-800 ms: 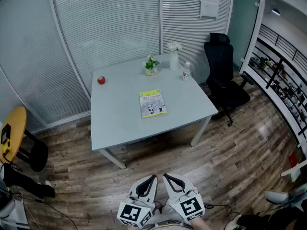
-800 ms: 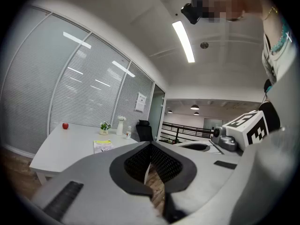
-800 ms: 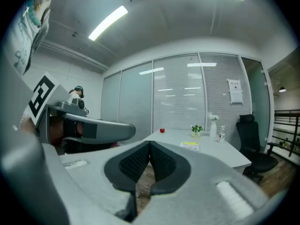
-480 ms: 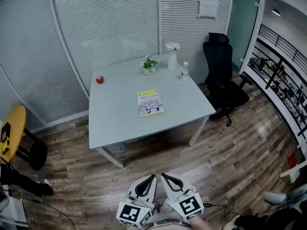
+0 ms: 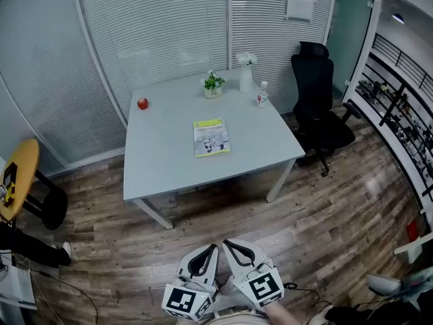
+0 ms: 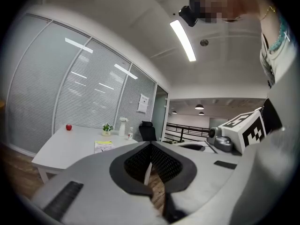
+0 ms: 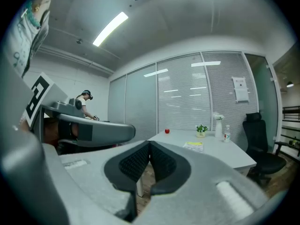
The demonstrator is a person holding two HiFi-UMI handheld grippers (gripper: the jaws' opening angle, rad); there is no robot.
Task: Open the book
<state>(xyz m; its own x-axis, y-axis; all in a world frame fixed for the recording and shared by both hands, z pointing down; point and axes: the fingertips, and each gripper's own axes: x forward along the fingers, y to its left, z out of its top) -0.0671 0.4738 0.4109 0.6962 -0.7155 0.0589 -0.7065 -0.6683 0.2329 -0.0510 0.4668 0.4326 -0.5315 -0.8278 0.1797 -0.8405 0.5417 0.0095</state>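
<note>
- Between the jaws of the left gripper (image 6: 150, 145) nothing is held. The jaws are pressed together at their tips, and only floorboards are seen through the gap lower down.
- Between the jaws of the right gripper (image 7: 149, 143) nothing is gripped either. They are closed tip against tip.
- Both grippers are held side by side over the wooden floor (image 5: 325, 208), tips close to each other and pointed toward the table.
- Ahead of the tips and well apart from them, a pale table (image 5: 162, 175) is seen. It is touched by neither gripper.
- The book (image 5: 211, 138) is laid flat and closed near the middle of the tabletop, straight ahead of both grippers, with a yellow band along its far edge.
- Beyond the book, by the far edge, a small potted plant (image 5: 214, 84), a white vase (image 5: 245, 80) with flowers and a small bottle (image 5: 261, 97) are lined up.
- Ahead and to the left of the tips, a red apple (image 5: 143, 103) is set alone near the far left corner.
- To the right of the table a black office chair (image 5: 323, 107) is placed, and far off to the left a yellow-topped stool (image 5: 17, 178).
</note>
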